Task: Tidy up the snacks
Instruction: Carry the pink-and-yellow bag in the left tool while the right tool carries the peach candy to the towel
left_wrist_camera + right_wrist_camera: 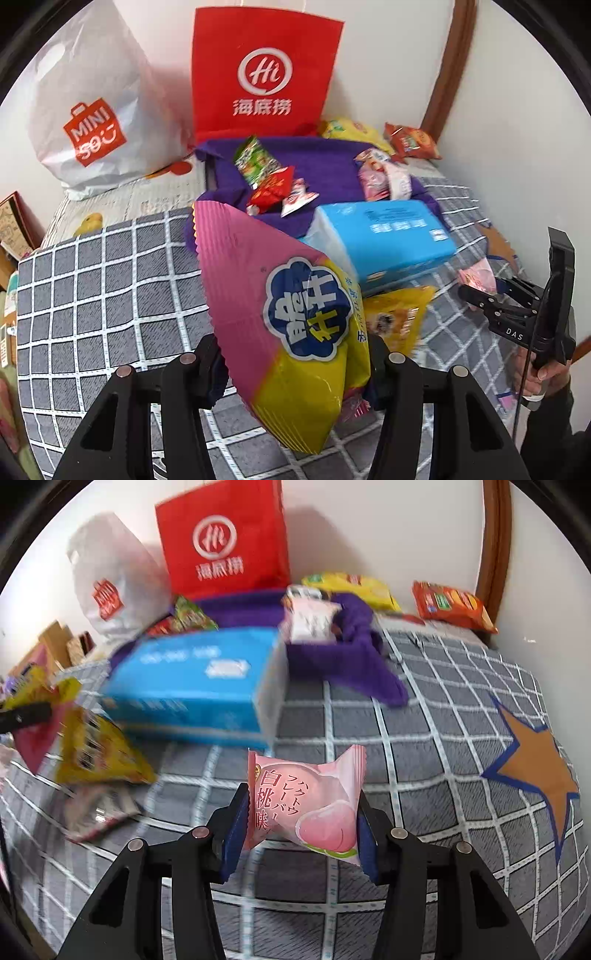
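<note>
Black tongs [301, 827] with silver screws, blue pads [233, 834], white "DAS" lettering.

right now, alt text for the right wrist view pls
The right gripper grips a pink peach sweet above a grey checked bedspread. Behind lie a blue box, a purple cloth with snacks, and a red bag against the wall.

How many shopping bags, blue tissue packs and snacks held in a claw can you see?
Shopping bags: 2, the white plastic shopping bag and the red fabric shopping bag.
Blue tissue packs: 1, the blue soft tissue pack.
Held snacks: 2, the pink-and-yellow crinkly snack bag in the left claw, and the pink peach-print sweet packet in the right claw.
Total: 5.
</note>
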{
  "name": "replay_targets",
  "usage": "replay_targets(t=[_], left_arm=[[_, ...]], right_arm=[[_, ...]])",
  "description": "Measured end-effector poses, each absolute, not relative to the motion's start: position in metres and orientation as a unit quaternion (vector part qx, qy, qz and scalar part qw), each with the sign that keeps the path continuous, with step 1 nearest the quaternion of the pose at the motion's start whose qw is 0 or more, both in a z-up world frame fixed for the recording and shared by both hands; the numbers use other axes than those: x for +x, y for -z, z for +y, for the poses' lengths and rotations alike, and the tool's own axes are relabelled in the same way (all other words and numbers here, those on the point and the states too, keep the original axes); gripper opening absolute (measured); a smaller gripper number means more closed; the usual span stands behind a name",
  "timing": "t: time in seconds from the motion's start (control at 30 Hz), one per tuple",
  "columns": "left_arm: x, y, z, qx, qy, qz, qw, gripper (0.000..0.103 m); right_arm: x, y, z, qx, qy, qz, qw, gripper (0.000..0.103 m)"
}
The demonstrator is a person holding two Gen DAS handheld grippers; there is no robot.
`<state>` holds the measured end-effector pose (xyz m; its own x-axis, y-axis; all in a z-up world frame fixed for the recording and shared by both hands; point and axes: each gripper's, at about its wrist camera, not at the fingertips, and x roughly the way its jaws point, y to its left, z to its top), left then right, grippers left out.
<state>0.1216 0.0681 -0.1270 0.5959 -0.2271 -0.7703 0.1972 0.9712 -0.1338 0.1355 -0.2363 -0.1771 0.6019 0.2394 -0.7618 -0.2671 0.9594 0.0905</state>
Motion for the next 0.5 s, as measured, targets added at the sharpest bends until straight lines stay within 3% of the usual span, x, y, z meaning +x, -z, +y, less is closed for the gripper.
replay_targets(t=[0.5], left_arm=[[0.153,0.079,0.031,-0.051,0.171,0.425,0.887,0.053]], right_arm=[[0.184,0.08,-0.215,-0.004,-0.151,0.365,0.919,0.051]])
